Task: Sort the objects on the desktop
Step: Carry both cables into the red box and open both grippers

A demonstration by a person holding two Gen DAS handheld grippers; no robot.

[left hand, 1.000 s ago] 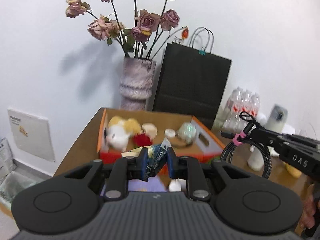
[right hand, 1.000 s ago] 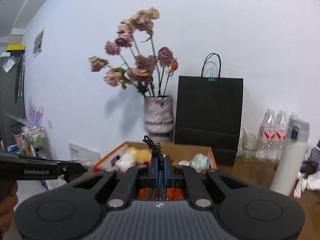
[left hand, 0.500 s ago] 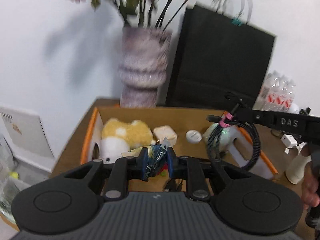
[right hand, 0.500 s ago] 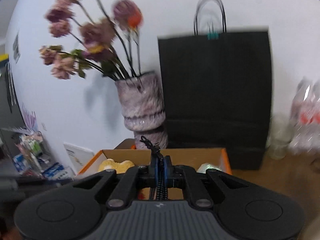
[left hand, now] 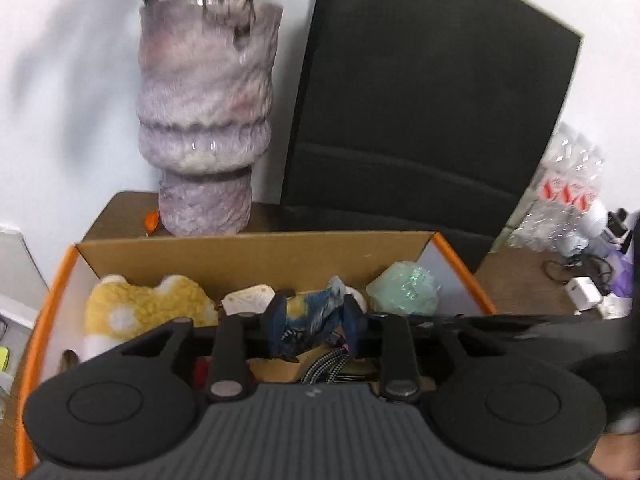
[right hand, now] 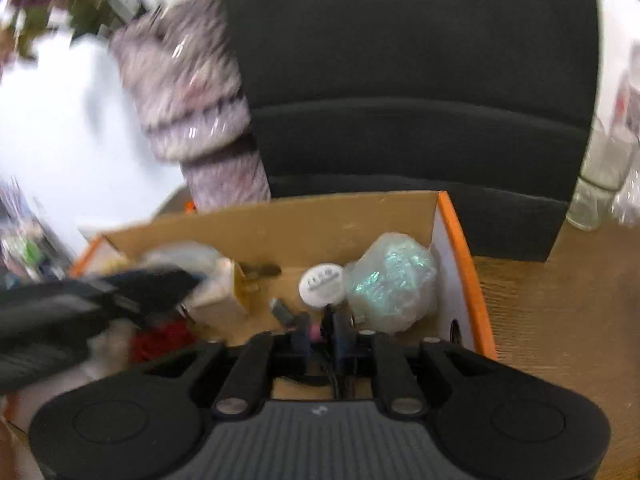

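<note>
Left hand-held gripper [left hand: 316, 320] clamping blue-and-yellow wrapper [left hand: 310, 318] over orange-edged box [left hand: 256, 254], right hand-held gripper [right hand: 322, 334] slightly parted around braided cable [right hand: 334, 344]: lowering inside walls before releasing.

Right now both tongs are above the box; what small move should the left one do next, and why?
Probably open the left tongs and let the blue wrapper drop. It is clamped between the fingers, directly above the orange-edged box, beside the yellow plush.
</note>
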